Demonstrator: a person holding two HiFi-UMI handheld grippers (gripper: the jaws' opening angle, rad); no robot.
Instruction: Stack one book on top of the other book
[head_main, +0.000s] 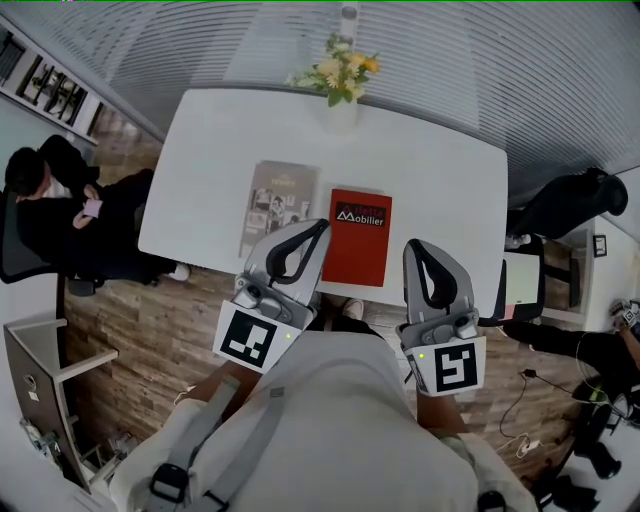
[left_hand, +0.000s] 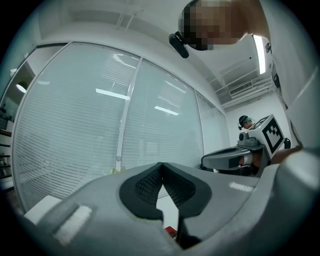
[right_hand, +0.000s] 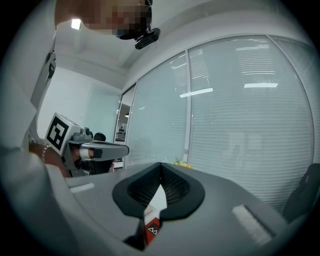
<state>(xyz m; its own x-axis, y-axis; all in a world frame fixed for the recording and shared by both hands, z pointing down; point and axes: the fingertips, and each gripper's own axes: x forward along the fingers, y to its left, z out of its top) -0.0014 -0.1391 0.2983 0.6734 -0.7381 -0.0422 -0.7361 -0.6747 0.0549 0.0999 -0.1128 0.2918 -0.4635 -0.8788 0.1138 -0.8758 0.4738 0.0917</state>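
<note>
While both grippers hover at the near table edge, the left gripper (head_main: 320, 227) and the right gripper (head_main: 413, 246) have their fingers closed, empty. The red book (head_main: 358, 237) lies flat on the white table (head_main: 440, 180), just beside the grey book (head_main: 277, 205), neither stacked. A flower vase (head_main: 341, 95) stands at the far edge.

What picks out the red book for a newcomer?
On the white table, nearer than the flower vase, two books lie side by side. The red book is the right one; unlike the grey book, it carries a black title band.
</note>
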